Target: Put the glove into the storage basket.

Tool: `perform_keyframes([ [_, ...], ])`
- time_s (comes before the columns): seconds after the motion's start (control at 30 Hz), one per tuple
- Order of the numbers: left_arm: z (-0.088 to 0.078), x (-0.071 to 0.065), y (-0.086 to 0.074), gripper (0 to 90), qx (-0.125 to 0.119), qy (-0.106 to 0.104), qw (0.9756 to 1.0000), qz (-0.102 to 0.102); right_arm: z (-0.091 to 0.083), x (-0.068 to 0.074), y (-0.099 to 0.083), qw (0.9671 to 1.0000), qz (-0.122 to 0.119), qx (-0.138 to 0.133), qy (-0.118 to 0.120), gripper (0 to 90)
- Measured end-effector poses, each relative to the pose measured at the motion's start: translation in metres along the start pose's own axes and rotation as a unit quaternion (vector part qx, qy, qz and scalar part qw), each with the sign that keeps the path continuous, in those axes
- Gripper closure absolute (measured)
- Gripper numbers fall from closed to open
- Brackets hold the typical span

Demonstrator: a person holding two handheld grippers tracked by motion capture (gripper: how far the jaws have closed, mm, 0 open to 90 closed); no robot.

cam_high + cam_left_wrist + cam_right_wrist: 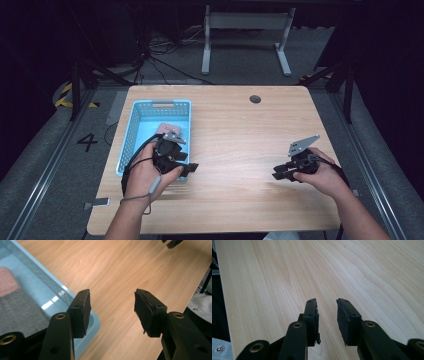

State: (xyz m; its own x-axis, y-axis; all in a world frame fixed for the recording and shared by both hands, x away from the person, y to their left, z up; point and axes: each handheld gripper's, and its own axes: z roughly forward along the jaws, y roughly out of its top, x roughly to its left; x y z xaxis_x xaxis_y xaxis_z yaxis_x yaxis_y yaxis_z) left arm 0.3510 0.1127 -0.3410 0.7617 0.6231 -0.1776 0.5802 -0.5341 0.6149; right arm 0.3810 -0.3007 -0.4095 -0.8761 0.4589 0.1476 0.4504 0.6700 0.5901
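- The left gripper (187, 169) hangs at the near right corner of the light blue basket (131, 131), its tips out over the wood just past the rim; its jaws stand apart and empty, released
- In the left gripper view the folded cloth, pink (7, 281) at the far end and grey (20, 312) nearer, lies on the basket floor to the left of the jaws and inside the wall (47, 283); its long axis seems to run along the basket's length; in the high view a bit of pink cloth (165, 128) shows just beyond the hand
- The left hand (150, 172) is much the nearer to the cloth; the right gripper (280, 174) rests well apart near the right edge, jaws parted with nothing between them
- The wooden surface (235, 145) is bare apart from the basket, with 1 round cable hole (255, 99) near the far edge
- Around it: grey floor, a white desk frame (245, 35) behind, yellow-black tape (64, 95) and a painted 4 (87, 142) at left
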Motion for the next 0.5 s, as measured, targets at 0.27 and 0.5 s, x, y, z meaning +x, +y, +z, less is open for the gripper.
perform_keyframes([
  [0.27,0.034,-0.019,-0.006,46.6,0.018,-0.033,0.9984,0.042,0.001,0.005,-0.013,0.9999,0.006,-0.010,0.005,69.8],
  [0.5,0.059,-0.036,-0.006,45.6,0.018,-0.069,0.9955,0.063,0.007,0.005,-0.018,0.9999,0.005,-0.007,0.005,69.6],
])
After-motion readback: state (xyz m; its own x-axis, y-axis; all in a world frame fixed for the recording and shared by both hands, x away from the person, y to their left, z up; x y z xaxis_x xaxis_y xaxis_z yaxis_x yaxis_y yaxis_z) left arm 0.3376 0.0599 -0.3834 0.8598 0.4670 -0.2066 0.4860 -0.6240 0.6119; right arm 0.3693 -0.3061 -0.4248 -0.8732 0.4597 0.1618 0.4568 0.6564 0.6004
